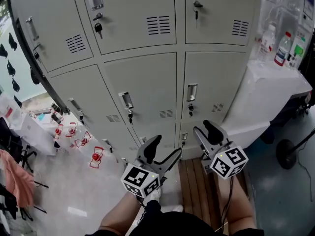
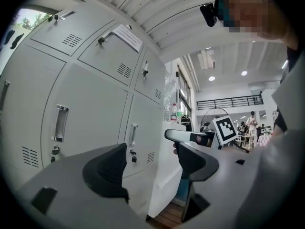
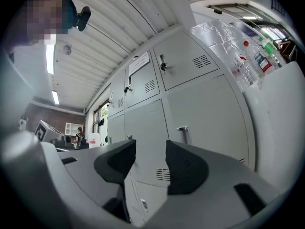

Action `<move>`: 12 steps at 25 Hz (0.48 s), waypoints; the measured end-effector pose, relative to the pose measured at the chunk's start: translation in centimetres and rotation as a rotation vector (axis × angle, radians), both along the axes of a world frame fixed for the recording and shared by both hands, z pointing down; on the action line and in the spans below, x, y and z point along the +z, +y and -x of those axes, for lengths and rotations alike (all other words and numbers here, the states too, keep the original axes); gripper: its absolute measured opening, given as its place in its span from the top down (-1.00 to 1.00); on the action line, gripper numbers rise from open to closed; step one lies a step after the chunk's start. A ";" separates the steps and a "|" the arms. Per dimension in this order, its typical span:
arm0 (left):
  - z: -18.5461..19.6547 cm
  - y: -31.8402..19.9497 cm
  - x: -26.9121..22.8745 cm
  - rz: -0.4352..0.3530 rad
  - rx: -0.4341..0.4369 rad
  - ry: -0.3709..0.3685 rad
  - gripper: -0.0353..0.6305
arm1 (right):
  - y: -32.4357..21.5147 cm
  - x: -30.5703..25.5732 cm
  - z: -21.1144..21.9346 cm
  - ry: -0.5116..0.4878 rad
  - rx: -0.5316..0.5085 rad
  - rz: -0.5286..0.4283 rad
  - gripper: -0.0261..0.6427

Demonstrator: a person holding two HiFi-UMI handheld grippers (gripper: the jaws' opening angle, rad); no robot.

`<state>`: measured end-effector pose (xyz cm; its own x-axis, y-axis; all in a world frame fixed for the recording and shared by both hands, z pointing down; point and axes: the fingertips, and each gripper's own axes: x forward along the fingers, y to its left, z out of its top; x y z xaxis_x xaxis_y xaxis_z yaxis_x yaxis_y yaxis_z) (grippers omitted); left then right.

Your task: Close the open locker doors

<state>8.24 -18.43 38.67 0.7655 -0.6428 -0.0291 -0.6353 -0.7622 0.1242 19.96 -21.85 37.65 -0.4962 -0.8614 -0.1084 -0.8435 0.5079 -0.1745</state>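
Note:
A bank of grey lockers [image 1: 147, 87] fills the head view; every door I can see lies flush with its frame, and keys [image 1: 98, 28] hang in some of the locks. My left gripper [image 1: 165, 149] is held level just short of the bottom row, open with nothing between its fingers. My right gripper [image 1: 206, 130] is beside it to the right, its jaws a short way apart and empty. The left gripper view shows the left gripper [image 2: 150, 163] open before the locker doors [image 2: 90, 113]. The right gripper view has the right gripper [image 3: 150, 159] facing a handled locker door [image 3: 200, 109].
A white cabinet [image 1: 270, 92] with bottles [image 1: 283, 48] on top stands against the lockers' right end. Wooden boards [image 1: 197, 181] lie under my feet. A dark stand base [image 1: 285, 154] sits at the right. Red items [image 1: 96, 156] lie on the floor at the left.

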 end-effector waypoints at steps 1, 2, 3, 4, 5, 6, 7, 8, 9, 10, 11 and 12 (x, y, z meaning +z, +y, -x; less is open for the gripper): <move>0.5 0.7 0.0 -0.001 -0.006 -0.002 -0.18 | 0.7 0.0 0.5 -0.001 -0.009 -0.003 0.31; 1.0 1.4 0.0 -0.003 -0.013 -0.004 -0.18 | 1.3 -0.1 1.1 -0.004 -0.020 -0.007 0.30; 1.8 2.0 0.0 -0.005 -0.023 -0.004 -0.18 | 1.9 -0.1 1.8 -0.007 -0.032 -0.011 0.29; 2.6 2.6 -0.1 -0.008 -0.036 -0.004 -0.18 | 2.4 -0.3 2.6 -0.010 -0.044 -0.016 0.29; 3.6 3.1 -0.3 -0.012 -0.050 -0.003 -0.18 | 2.9 -0.4 3.6 -0.013 -0.057 -0.021 0.28; 4.6 3.6 -0.4 -0.015 -0.065 -0.002 -0.18 | 3.4 -0.5 4.6 -0.015 -0.070 -0.025 0.28; 5.7 4.1 -0.6 -0.017 -0.080 -0.002 -0.18 | 3.8 -0.7 5.7 -0.017 -0.083 -0.028 0.28; 6.7 4.6 -0.7 -0.019 -0.094 0.000 -0.18 | 4.2 -0.8 6.8 -0.019 -0.096 -0.031 0.28; 7.9 5.1 -0.9 -0.021 -0.107 0.001 -0.18 | 4.6 -0.9 8.0 -0.021 -0.110 -0.034 0.28; 9.1 5.7 -1.0 -0.023 -0.119 0.002 -0.18 | 5.0 -0.9 9.2 -0.022 -0.122 -0.037 0.28; 10.3 6.3 -1.1 -0.025 -0.130 0.002 -0.18 | 5.6 -1.0 10.5 -0.023 -0.133 -0.039 0.28; 11.6 7.0 -1.2 -0.027 -0.139 0.002 -0.18 | 6.2 -1.1 11.8 -0.023 -0.140 -0.041 0.28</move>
<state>-3.34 -11.47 37.46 0.6688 -0.7418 -0.0488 -0.7350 -0.6697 0.1064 8.17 -15.66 36.56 -0.6084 -0.7784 -0.1547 -0.7597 0.6276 -0.1702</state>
